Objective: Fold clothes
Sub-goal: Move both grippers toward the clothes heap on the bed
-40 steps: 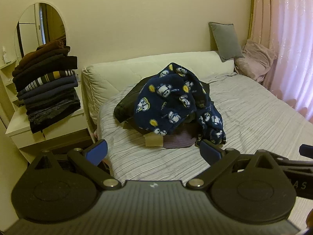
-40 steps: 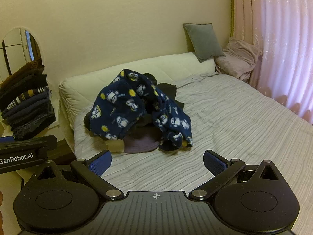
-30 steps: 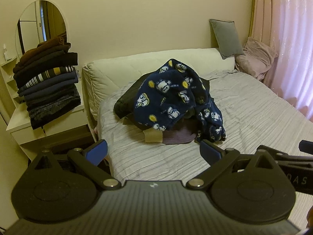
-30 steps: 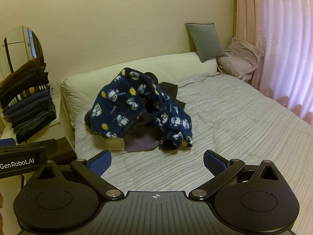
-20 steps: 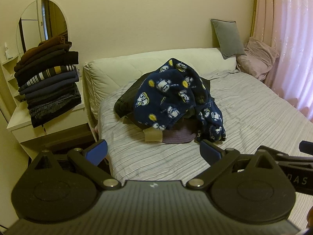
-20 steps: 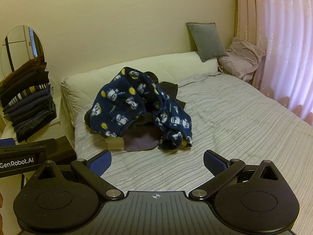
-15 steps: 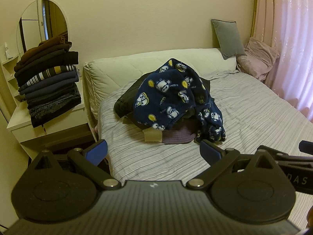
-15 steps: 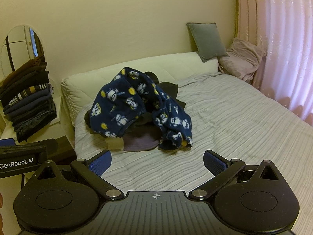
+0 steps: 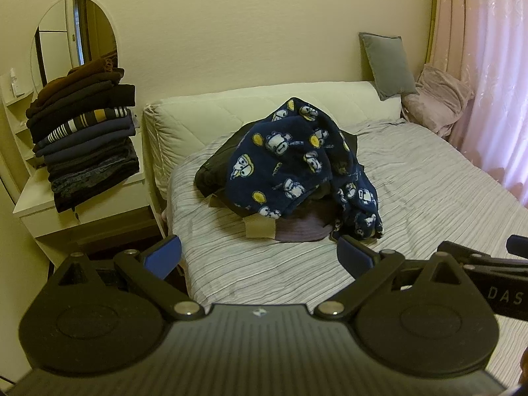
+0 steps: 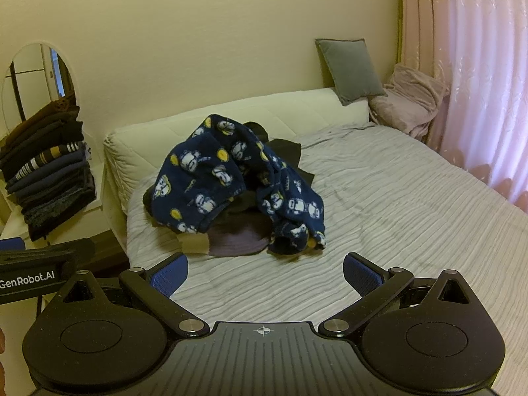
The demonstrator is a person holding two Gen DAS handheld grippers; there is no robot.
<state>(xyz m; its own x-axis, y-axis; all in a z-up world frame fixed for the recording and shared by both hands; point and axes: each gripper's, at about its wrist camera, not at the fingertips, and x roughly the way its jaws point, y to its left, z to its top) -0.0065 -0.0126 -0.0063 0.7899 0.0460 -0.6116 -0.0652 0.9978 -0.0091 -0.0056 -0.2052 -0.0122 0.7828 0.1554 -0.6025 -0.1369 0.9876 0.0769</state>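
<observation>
A heap of unfolded clothes lies on the striped bed [image 9: 429,191] [image 10: 396,217] near its head. On top is a navy fleece garment with cartoon prints [image 9: 290,161] [image 10: 231,178]; dark items and a mauve piece [image 9: 300,231] [image 10: 234,241] lie under it. My left gripper [image 9: 259,257] is open, held short of the heap with nothing between its fingers. My right gripper [image 10: 265,274] is open too, also short of the heap and empty.
A tall stack of folded dark clothes [image 9: 82,132] [image 10: 46,171] sits on a white bedside table [image 9: 82,211] at the left, below an oval mirror [image 9: 74,36]. A grey cushion [image 9: 387,62] and a pink blanket [image 9: 435,99] lie at the headboard. Pink curtains [image 10: 468,66] hang on the right.
Both views have shifted only slightly over the last second; the heap sits a little lower and nearer in frame. Both grippers stayed open and empty.
</observation>
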